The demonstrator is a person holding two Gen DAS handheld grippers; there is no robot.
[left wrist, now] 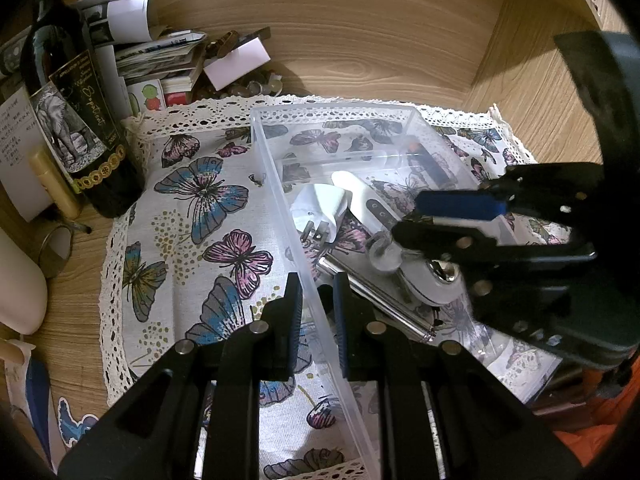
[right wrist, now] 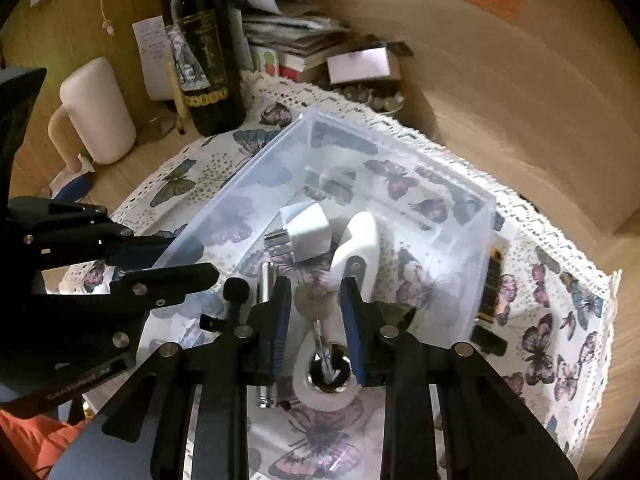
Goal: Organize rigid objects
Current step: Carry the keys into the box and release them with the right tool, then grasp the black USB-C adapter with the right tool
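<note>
A clear plastic bin [left wrist: 280, 184] [right wrist: 240, 196] lies on a butterfly cloth. Inside it are a white plug adapter [left wrist: 320, 204] [right wrist: 308, 232], a white can opener [left wrist: 372, 208] [right wrist: 360, 244] and a metal rod [left wrist: 376, 300] [right wrist: 264, 280]. My left gripper [left wrist: 318, 300] straddles the bin's near wall, its fingers close on either side of it. My right gripper [right wrist: 316, 304] [left wrist: 416, 216] reaches into the bin, its fingers either side of the can opener's round knob [right wrist: 314, 304], with a small gap showing. A white ring end [right wrist: 324, 380] lies below.
A dark wine bottle [left wrist: 80, 120] [right wrist: 204, 60] stands at the cloth's back left, beside a paper stack [left wrist: 160, 60] and a white mug [right wrist: 100, 112]. The wooden wall [left wrist: 360, 40] runs behind. A dark lighter-like item [right wrist: 492, 288] lies outside the bin's right wall.
</note>
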